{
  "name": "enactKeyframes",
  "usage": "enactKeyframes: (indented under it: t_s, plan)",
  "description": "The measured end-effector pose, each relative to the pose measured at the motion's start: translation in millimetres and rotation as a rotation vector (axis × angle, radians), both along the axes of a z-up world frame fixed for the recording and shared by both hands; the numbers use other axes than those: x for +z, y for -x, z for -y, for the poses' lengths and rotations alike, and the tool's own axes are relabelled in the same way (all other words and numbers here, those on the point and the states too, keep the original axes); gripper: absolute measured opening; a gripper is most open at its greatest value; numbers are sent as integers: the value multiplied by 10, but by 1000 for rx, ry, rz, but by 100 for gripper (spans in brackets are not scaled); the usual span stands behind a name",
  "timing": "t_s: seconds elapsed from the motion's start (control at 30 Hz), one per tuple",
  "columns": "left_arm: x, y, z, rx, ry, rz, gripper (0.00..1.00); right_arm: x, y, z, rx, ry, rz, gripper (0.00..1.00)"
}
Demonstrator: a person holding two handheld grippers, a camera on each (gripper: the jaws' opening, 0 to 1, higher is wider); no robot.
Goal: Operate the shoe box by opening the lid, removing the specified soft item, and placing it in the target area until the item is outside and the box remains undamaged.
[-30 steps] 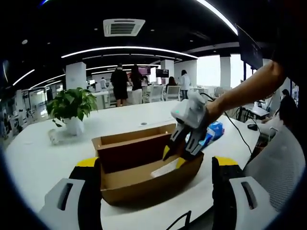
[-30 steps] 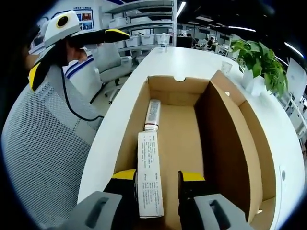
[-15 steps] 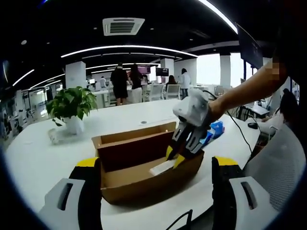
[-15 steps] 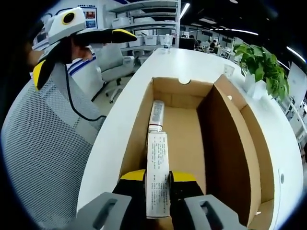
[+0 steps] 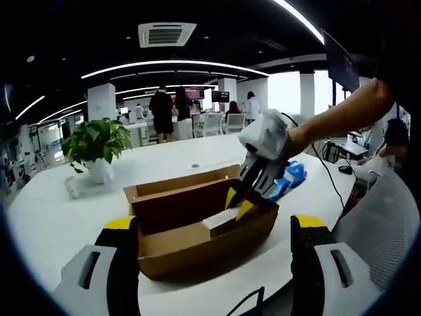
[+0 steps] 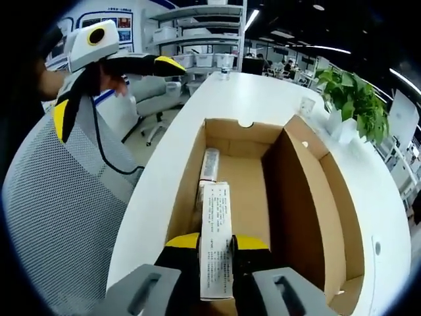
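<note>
Tube carton (image 6: pixel 216 247) pinched between right gripper (image 6: pixel 216 245) fingers; above shoe box (image 6: pixel 299 197).

We see a long white desk (image 5: pixel 164 164) with a curved edge. The open cardboard shoe box (image 5: pixel 197 243) rests directly on it, near that edge. A potted plant (image 5: pixel 99 148) in a white pot stands well apart from the box, and a blue packet (image 5: pixel 291 179) lies just beyond the box.

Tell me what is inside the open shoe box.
Inside the shoe box, the right tongs grip a white printed carton. Beyond it, a second printed item lies against the left wall. The floor under the carton is hidden.
</note>
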State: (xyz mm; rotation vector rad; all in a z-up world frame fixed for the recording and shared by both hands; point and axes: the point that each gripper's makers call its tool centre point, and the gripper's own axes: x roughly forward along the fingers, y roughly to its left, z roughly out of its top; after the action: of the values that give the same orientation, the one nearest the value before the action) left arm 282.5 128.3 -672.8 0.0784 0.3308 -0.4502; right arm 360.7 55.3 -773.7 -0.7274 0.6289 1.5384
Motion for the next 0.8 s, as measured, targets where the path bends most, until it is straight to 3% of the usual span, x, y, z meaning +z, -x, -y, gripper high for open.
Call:
enactKeyframes:
  t_s: [0.8]
  plan:
    - [-5,1,18,-7,0,-4,100,460,-32,93,14,-38,62,13]
